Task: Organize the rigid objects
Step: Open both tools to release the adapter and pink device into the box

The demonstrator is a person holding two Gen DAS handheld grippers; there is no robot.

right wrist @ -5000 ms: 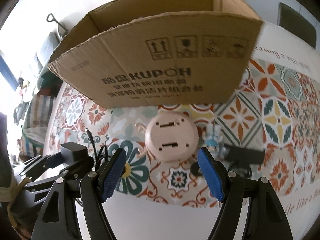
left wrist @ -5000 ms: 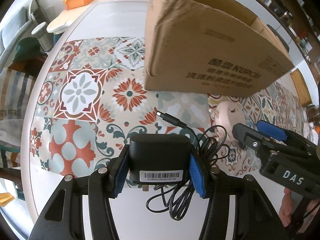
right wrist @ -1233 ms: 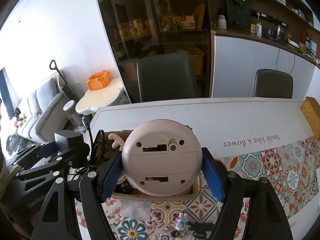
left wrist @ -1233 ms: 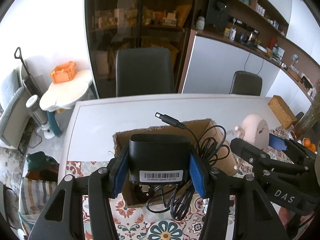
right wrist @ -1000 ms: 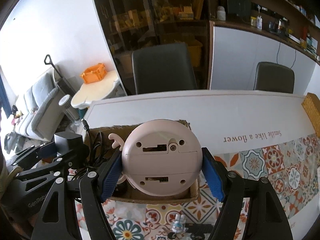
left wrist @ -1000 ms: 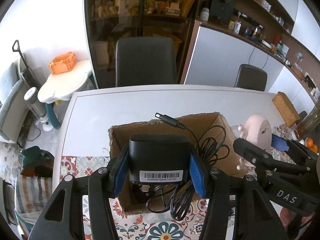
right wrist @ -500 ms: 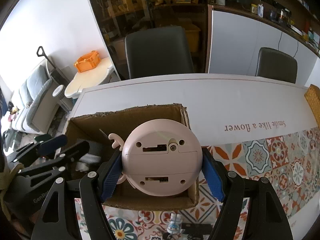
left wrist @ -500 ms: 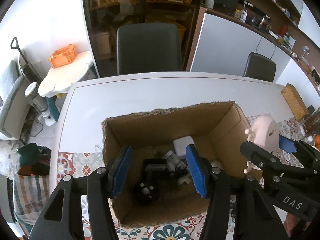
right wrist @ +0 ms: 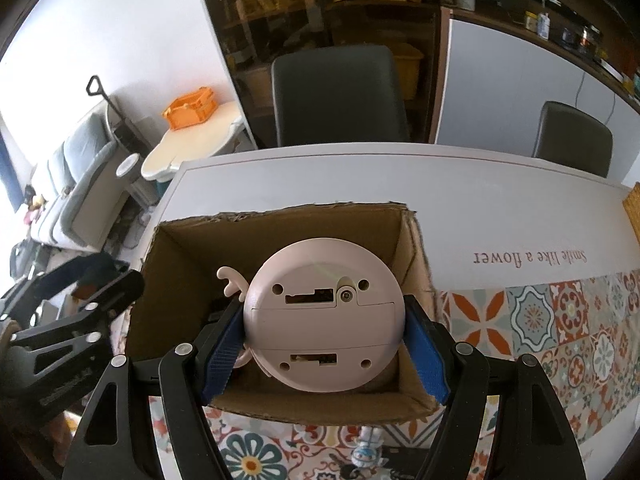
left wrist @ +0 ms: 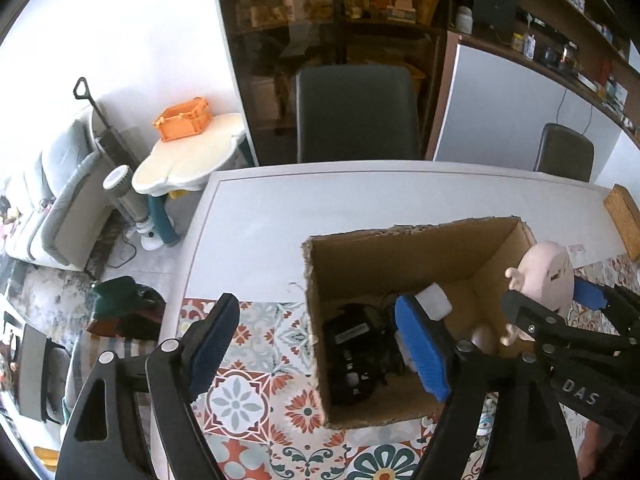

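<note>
An open cardboard box [left wrist: 400, 248] [right wrist: 280, 212] stands on the table. A black power adapter [left wrist: 352, 344] with its cable lies on the box floor, beside a white block [left wrist: 434, 302]. My left gripper [left wrist: 316, 344] hovers over the box's left wall, its jaws opening, with nothing held between them. My right gripper [right wrist: 324, 344] is shut on a round pink clock [right wrist: 324, 316] [left wrist: 548, 276], back side towards the camera, above the box's near right part. The left gripper [right wrist: 80, 300] also shows at the left of the right wrist view.
A patterned mat [left wrist: 256, 392] [right wrist: 560, 320] covers the near table; the far part is bare white [left wrist: 360, 200]. A small figurine [right wrist: 368, 454] stands in front of the box. Two dark chairs [left wrist: 356, 112] [right wrist: 572, 136] stand behind the table, and a wicker block [left wrist: 624, 216] sits at its right edge.
The left gripper let go of the black adapter, which dropped into the box; its jaws spread wide and it shifted left. The right gripper sank closer over the box with the clock.
</note>
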